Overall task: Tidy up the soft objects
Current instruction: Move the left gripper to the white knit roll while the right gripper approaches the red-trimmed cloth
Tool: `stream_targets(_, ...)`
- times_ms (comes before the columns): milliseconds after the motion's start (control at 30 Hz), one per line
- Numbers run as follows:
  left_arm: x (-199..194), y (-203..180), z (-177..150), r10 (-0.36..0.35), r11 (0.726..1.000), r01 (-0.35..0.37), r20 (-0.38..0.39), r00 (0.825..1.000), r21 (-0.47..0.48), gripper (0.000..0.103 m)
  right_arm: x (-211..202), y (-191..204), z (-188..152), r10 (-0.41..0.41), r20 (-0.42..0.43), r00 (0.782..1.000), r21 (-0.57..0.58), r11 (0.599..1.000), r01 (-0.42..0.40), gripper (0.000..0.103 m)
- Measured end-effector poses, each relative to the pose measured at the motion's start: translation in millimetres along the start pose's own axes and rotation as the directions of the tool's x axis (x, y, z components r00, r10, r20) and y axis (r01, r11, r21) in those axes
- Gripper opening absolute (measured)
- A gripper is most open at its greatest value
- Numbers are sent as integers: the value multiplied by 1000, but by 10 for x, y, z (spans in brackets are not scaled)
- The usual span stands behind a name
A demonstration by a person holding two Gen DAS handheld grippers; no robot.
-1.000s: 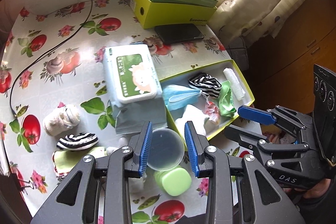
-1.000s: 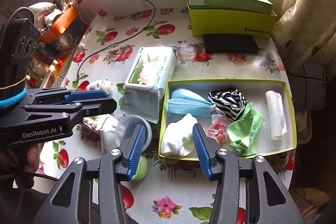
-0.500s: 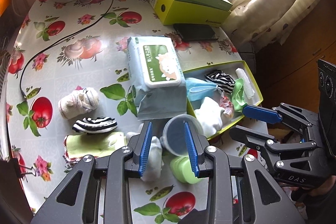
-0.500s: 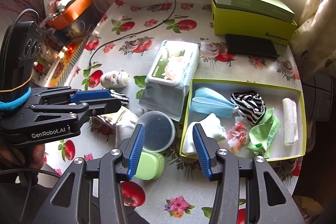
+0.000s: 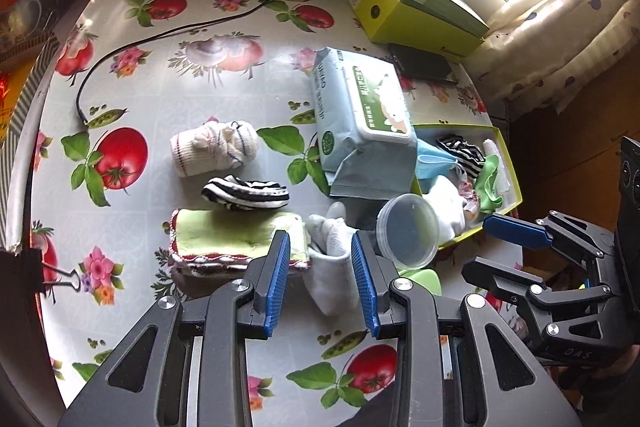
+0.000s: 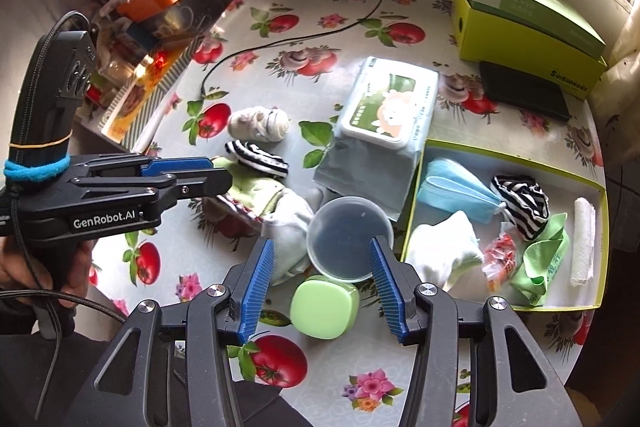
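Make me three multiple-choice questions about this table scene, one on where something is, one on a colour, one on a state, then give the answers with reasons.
1. Where does the blue face mask lie?
A. inside the shallow yellow-green tray
B. on the wipes pack
C. under the green cloth

2. What colour is the small rounded-square container by the right gripper?
A. orange
B. light green
C. black

3. How is the left gripper?
A. shut on the striped sock
B. shut on nothing
C. open over the white sock

Answers: 1 A, the mask rests within the tray walls. 2 B, its lid is pale green. 3 C, its jaws stand apart with the white sock between them.
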State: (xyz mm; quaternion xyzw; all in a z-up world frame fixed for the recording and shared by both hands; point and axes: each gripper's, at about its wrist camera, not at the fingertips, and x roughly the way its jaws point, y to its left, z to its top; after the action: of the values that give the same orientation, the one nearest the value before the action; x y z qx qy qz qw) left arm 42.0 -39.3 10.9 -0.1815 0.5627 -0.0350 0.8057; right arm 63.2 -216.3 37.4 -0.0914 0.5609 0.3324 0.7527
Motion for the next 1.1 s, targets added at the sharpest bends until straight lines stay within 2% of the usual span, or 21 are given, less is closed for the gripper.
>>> stream_targets(500, 6, 559, -107, 27, 989, -31, -28, 999, -147, 33, 100, 225, 18, 25, -42, 999, -36, 999, -27, 49)
stream_targets(1100, 99, 881, -109, 25, 973, -35, -47, 999, -227, 33, 255, 392, 174, 30, -71, 997, -82, 996, -36, 50)
